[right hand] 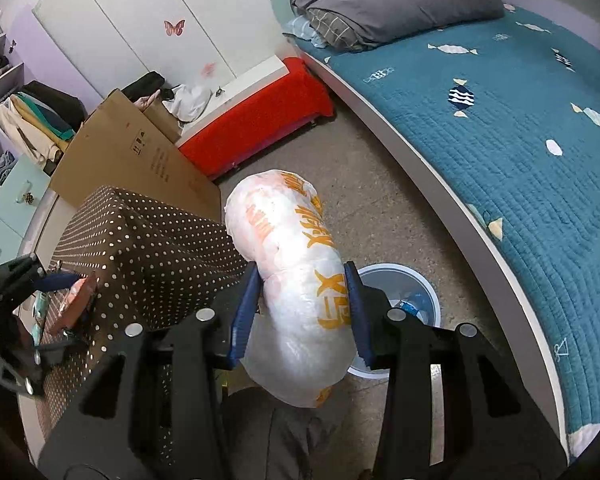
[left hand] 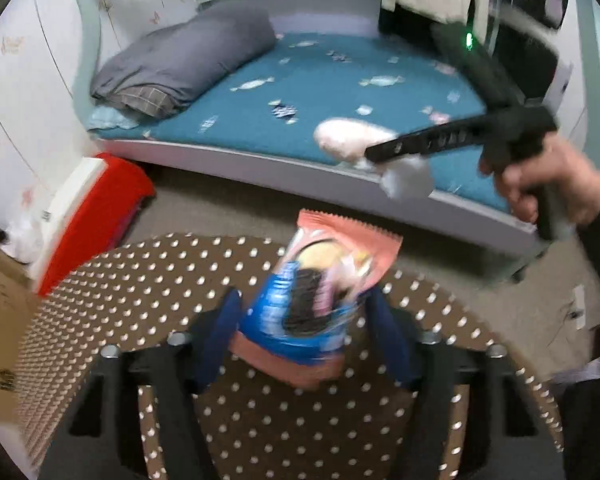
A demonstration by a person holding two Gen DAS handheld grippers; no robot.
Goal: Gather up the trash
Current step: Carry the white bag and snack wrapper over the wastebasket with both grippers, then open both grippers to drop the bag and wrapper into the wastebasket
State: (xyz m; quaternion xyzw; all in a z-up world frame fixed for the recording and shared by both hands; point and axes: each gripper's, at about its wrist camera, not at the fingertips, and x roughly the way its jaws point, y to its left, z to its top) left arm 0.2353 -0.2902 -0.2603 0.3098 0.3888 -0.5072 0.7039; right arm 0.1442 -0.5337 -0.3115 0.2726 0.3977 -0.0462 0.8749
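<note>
My left gripper point(left hand: 300, 312) is shut on a pink and blue snack wrapper point(left hand: 316, 292), held just above the brown polka-dot table point(left hand: 140, 280). My right gripper point(right hand: 300, 312) is shut on a crumpled white plastic bag with orange print point(right hand: 292, 264), held above the floor beside a round white trash bin point(right hand: 416, 284). The bin holds some scraps. In the left wrist view the right gripper point(left hand: 384, 156) shows at the right with the white bag point(left hand: 352, 140) in front of the bed. In the right wrist view the left gripper point(right hand: 72, 300) with the pink wrapper point(right hand: 76, 300) sits at the far left over the table.
A bed with a teal quilt point(right hand: 520, 140) and grey pillow point(right hand: 396, 0) runs along the right. A red-covered bench point(right hand: 256, 120) and a flat cardboard box point(right hand: 136, 156) stand beyond the table point(right hand: 148, 240). White wardrobe doors point(right hand: 140, 12) are behind.
</note>
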